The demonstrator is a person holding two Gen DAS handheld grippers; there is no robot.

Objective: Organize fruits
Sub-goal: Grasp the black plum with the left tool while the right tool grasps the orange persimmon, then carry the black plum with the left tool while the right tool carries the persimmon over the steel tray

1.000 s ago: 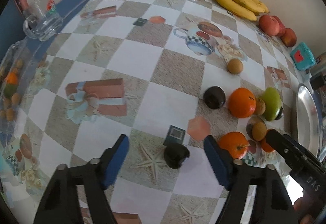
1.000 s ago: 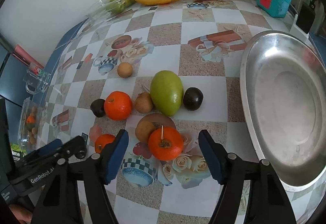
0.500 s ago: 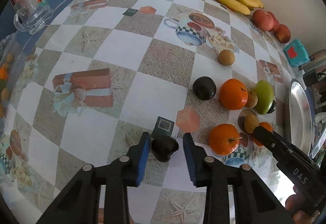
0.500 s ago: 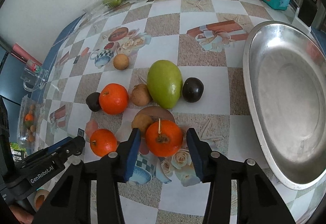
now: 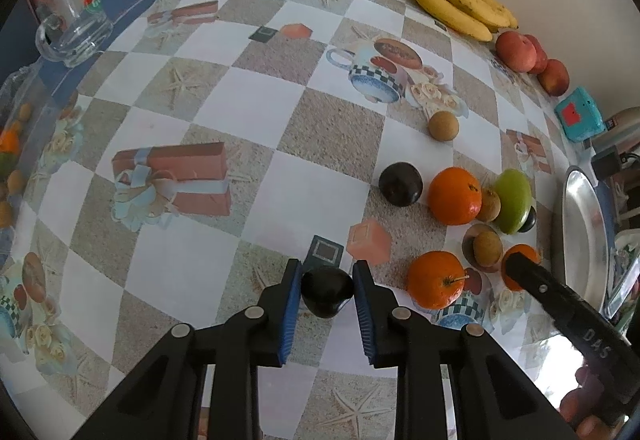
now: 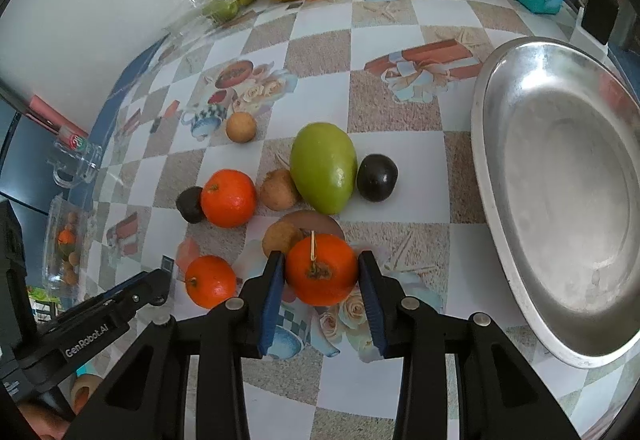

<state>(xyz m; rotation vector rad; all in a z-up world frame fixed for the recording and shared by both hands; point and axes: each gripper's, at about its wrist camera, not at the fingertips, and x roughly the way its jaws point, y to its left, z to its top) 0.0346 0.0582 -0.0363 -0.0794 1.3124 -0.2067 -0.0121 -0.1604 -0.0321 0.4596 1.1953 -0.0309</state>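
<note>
Clamping a dark fruit, the left gripper is waiting; the right gripper is closing on an orange, the tray lying at two o'clock.

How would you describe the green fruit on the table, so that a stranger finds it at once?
Start at the large silver tray on the checkered tablecloth. Just left of it lies a loose cluster of fruit; the green mango sits between a dark plum and a small brown fruit. It is the biggest there, and the only green, egg-shaped one.
</note>
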